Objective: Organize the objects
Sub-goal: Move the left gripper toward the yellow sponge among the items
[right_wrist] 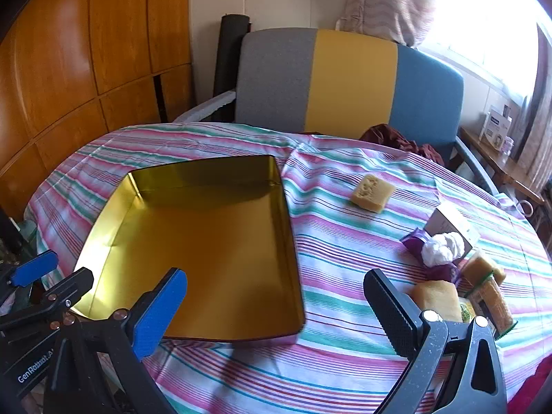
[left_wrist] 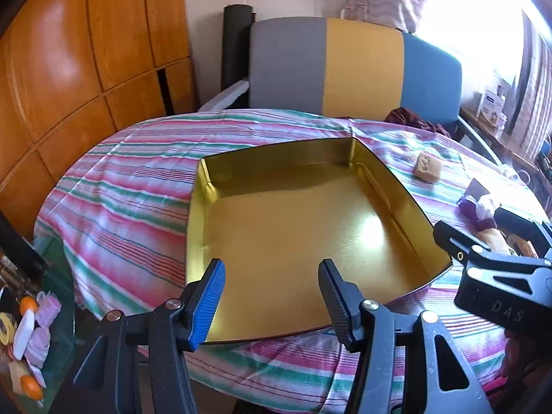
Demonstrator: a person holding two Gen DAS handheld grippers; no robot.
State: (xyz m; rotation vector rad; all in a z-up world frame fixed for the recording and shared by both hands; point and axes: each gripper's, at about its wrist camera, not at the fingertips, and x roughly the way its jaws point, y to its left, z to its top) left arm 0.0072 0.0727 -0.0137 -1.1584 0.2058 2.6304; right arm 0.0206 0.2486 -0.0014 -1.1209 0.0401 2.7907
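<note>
tin (left_wrist: 293, 227) seen empty at frame centre on desk (right_wrist: 345, 362) | left gripper (left_wrist: 272, 296) jaws parted, nothing gripped | right gripper (right_wrist: 276, 314) jaws spread wide, nothing gripped

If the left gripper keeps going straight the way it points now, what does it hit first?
Most likely the bare gold floor of the open tin. The left gripper is open and empty, aimed down into it; nothing lies between, though depth is hard to judge.
</note>
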